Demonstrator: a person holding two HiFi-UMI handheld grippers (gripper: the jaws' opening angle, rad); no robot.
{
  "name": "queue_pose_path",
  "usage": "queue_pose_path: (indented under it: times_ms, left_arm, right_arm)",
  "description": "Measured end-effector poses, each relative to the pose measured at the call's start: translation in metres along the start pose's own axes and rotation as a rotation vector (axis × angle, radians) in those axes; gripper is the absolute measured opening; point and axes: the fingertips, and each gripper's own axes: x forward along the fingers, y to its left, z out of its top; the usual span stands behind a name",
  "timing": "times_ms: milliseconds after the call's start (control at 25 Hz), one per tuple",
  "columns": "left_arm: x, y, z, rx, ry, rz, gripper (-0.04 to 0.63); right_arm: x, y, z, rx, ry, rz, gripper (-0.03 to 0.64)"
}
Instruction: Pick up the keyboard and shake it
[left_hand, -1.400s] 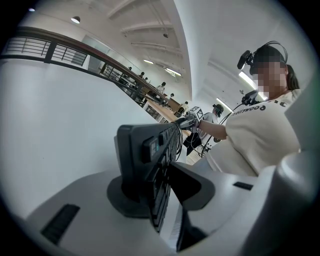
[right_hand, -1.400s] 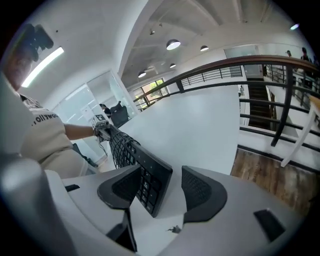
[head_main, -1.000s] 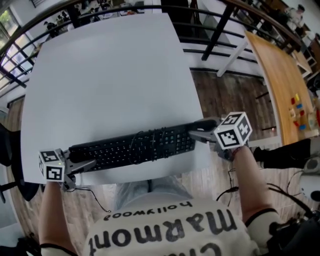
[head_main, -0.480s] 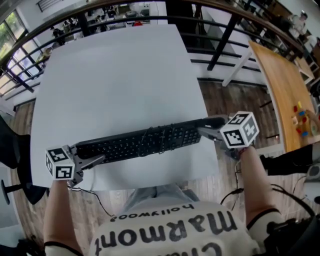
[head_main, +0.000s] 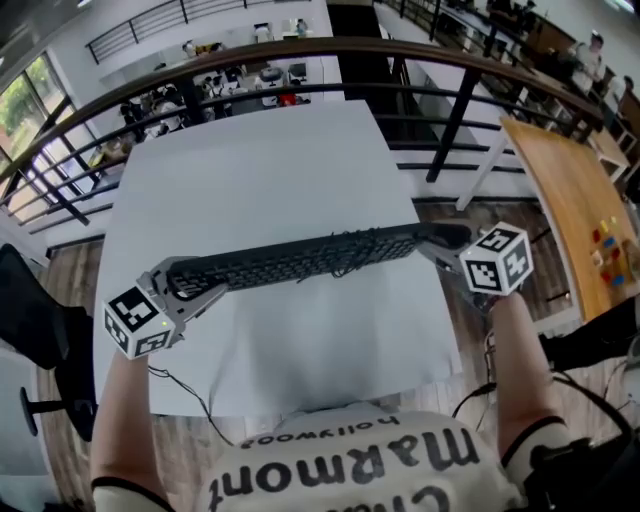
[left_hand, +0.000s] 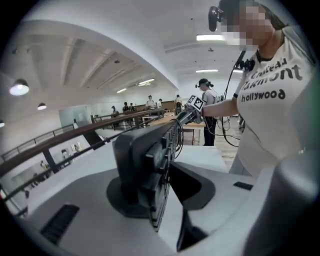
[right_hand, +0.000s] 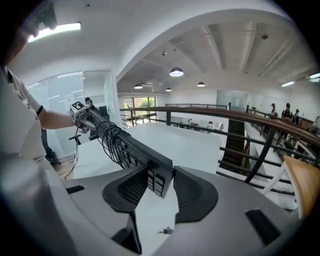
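One keyboard (head_main: 300, 258) hangs in the lower middle of the head view, lifted off the single white worktop (head_main: 260, 170) and tipped up on its long edge. A black cable (head_main: 345, 255) is looped round it right of centre.

There are two grippers, one at each end. The left gripper (head_main: 195, 286), at lower left, has its fingers (left_hand: 197, 187) clamped on the keyboard's left end. The right gripper (head_main: 440, 242), at centre right, holds the other end. Its fingers (right_hand: 127, 192) have just been opening a little, with the keyboard's end between them and both pads against it.

The worktop under the keyboard is bare, with room towards the top of the frame. The worktop's right edge lies just beside the right gripper, and its near edge runs below the keyboard. One dark curved railing (head_main: 300, 48) crosses beyond the far edge. A wooden table (head_main: 570, 210) stands well apart at the right.
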Motion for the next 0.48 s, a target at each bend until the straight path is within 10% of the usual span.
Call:
queue_pose_path:
  times_ms: [480]
  left_arm:
    - [0.003, 0.014, 0.109, 0.471, -0.084, 0.19, 0.112]
  right_arm:
    - [-0.047, -0.051, 0.058, -0.18, -0.213, -0.18, 0.167]
